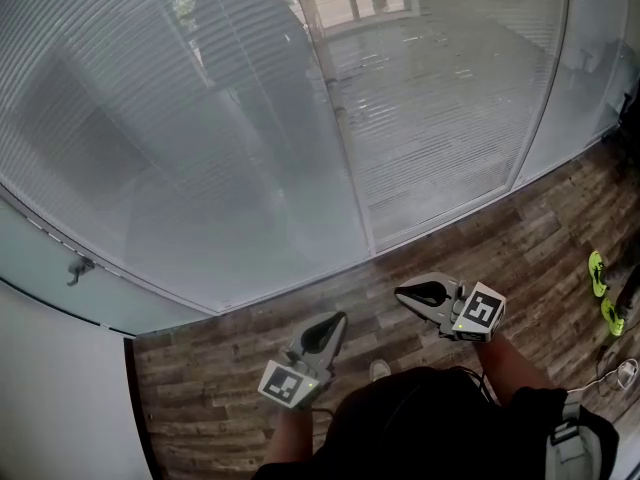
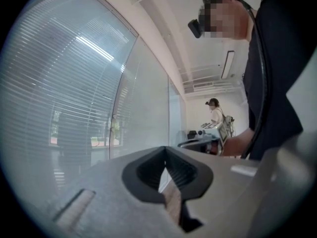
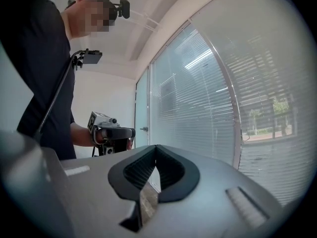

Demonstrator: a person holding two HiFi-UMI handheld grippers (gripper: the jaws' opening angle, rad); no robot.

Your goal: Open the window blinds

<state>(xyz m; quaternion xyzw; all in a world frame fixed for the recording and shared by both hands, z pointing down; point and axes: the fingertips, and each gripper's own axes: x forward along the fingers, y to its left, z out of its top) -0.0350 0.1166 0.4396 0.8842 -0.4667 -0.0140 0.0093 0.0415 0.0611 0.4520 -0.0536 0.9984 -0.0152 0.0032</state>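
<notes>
While L tongs point(image 1: 337, 319) & R tongs point(image 1: 401, 292) sit closed, empty, blinds point(image 1: 200, 118) fully down, wood-plank floor point(image 1: 540, 238) below.

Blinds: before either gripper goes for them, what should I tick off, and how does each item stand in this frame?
1. Blinds lowered across the window, so there is work left: ok.
2. Left gripper empty: ok, jaws together with nothing between them.
3. Right gripper empty: ok, jaws together with nothing between them.
4. Jaws apart, ready to take a control: not ok, both are shut.
5. Cord or wand located: cannot tell, none shows in any view.
6. Grippers clear of the blinds: ok, both are held over the wooden floor, short of them.
</notes>
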